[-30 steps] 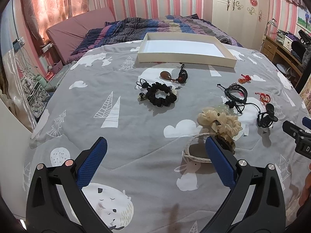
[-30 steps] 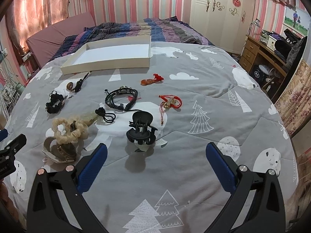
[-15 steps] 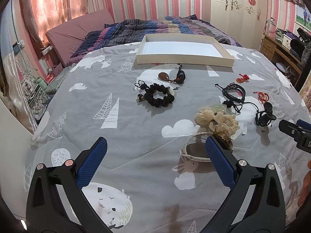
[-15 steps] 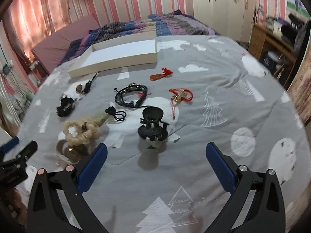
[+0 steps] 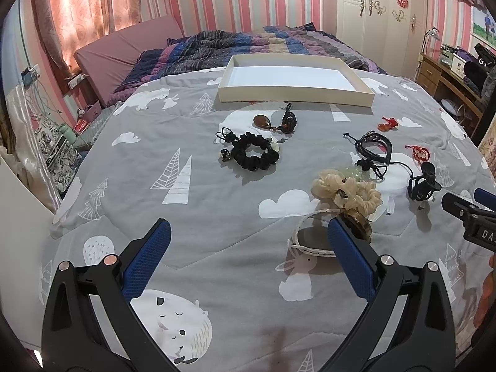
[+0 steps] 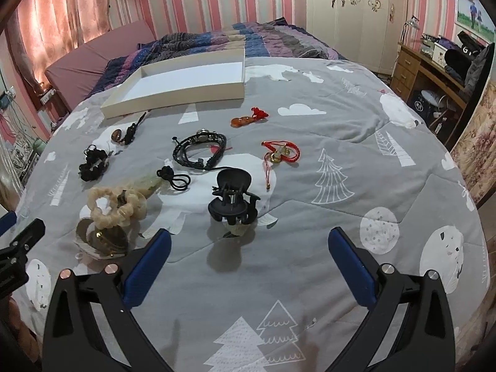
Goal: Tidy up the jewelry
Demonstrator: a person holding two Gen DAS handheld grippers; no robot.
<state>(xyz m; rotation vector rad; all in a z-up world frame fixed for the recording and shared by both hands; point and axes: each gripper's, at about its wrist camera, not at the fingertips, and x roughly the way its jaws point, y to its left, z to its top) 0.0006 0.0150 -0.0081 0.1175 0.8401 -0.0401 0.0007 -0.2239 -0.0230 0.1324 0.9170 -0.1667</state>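
Observation:
Jewelry lies scattered on a grey bed cover. A shallow white tray (image 5: 294, 77) sits at the far side; it also shows in the right wrist view (image 6: 186, 83). In front of it lie a black scrunchie (image 5: 254, 152), a brown pendant (image 5: 263, 121), a black cord bracelet (image 6: 200, 148), a red bracelet (image 6: 282, 152), an orange charm (image 6: 245, 119), a cream scrunchie (image 5: 347, 190) and a black claw clip (image 6: 234, 198). My left gripper (image 5: 248, 241) is open and empty above the near cover. My right gripper (image 6: 248, 248) is open and empty just before the claw clip.
A striped quilt (image 5: 248, 43) is bunched behind the tray. A wooden desk (image 6: 434, 71) stands at the right of the bed. A pink mattress (image 5: 124, 52) leans at the far left. A white band and a brown clip (image 5: 325, 235) lie by the cream scrunchie.
Both grippers have shifted only slightly over the bed; the right wrist view tilted and settled back. Both stay open. No item has moved.

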